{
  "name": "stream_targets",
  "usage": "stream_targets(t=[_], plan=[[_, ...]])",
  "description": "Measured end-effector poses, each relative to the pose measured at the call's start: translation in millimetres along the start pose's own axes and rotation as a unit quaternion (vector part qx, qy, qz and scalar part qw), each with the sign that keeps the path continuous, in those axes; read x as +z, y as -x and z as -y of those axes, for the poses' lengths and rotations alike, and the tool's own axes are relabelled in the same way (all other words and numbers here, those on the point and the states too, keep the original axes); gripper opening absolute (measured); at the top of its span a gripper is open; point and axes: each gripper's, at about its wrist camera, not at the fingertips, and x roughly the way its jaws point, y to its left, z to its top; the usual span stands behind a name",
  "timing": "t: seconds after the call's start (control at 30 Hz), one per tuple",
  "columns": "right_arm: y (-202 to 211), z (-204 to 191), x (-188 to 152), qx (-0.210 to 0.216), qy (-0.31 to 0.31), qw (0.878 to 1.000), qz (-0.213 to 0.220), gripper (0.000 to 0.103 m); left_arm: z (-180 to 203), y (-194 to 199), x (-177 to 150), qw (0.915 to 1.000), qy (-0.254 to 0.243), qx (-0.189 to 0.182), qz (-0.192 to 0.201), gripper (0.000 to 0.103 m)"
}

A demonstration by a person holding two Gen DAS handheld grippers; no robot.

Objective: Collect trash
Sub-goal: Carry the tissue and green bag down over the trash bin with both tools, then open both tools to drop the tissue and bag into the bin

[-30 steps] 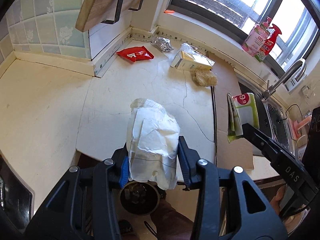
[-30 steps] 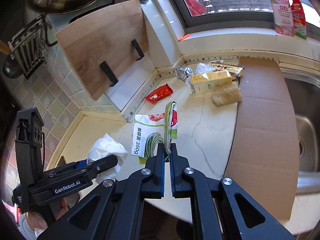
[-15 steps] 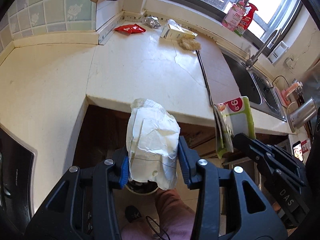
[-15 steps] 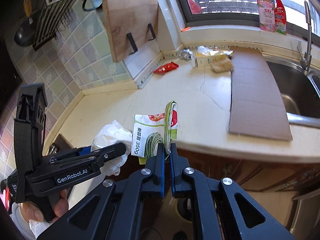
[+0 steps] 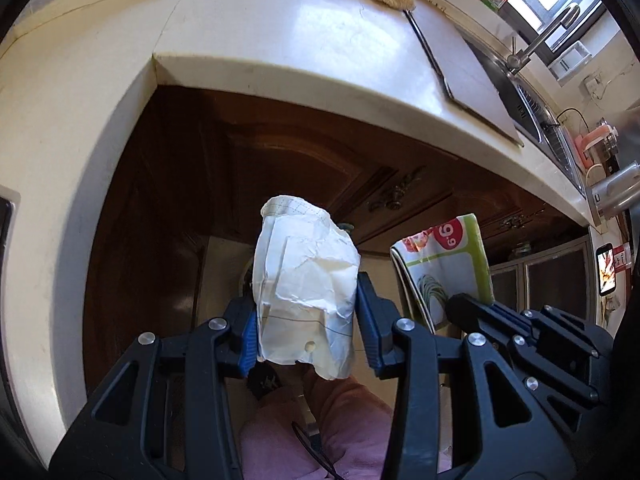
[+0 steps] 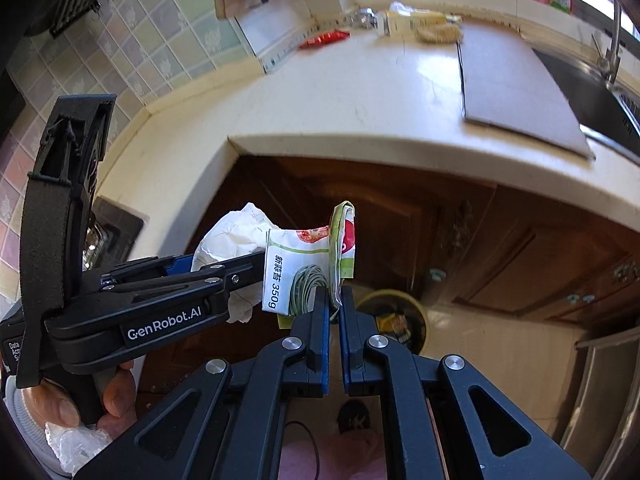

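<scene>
Two black hand-held tongs are out past the front edge of a cream stone table, angled down toward dark brown wooden cabinet doors and a pale tiled floor. The left tongs have their blue-padded jaws partly apart and pressed against both sides of a crumpled white paper bag, which stands up between them. The right tongs are closed almost completely, pinching the lower edge of a flat green and white plastic food packet printed with green stalks and a red patch; the packet stands above the fingertips. The two pieces of trash are just beside each other in the air, the white bag to the left of the packet. Below them on the floor, near the cabinet, stands a round yellow-rimmed bin with some rubbish already inside. A bare hand grips the handle of the left tongs, and pink trousers show at the bottom. On the table, far back near the wall, lie a red snack wrapper, a yellow carton and a tan scrubbing pad. A flat brown cardboard sheet lies beside a steel sink.
</scene>
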Motion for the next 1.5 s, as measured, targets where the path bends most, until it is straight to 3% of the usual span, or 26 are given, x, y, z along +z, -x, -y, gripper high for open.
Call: stream_targets(t=[0.27,0.6,0.87,1.07,1.23,1.33,1.4,1.5], plan=[[-62,31,-33,-0.008,-0.019,0.997,-0.078,0.004,-9,-72,-34,0.9985,0.016,-0.001,-0.052,0.038],[-173,90,-65,-0.016,-0.031,0.988,-0.152,0.004,-29,-195,-62,0.9918,0.059,0.007,-0.113,0.038],[-259,128,-83,-0.022,-0.029,0.982,-0.185,0.004,-46,-288,-73,0.9863,0.071,0.021,-0.148,0.039],[-316,144,-91,-0.012,-0.018,0.980,-0.200,0.005,-53,-336,-78,0.9845,0.075,0.013,-0.158,0.042],[-352,148,-93,0.005,-0.009,0.977,-0.214,0.006,-65,-364,-82,0.9808,0.083,0.026,-0.175,0.058],[-364,151,-94,0.005,-0.016,0.975,-0.220,0.011,-74,-372,-81,0.9796,0.083,0.044,-0.178,0.076],[-369,156,-93,0.004,-0.024,0.975,-0.223,0.023,-80,-372,-80,0.9798,0.085,0.049,-0.175,0.087],[-366,159,-92,-0.002,-0.031,0.977,-0.212,0.038,-85,-373,-78,0.9798,0.083,0.051,-0.174,0.090]])
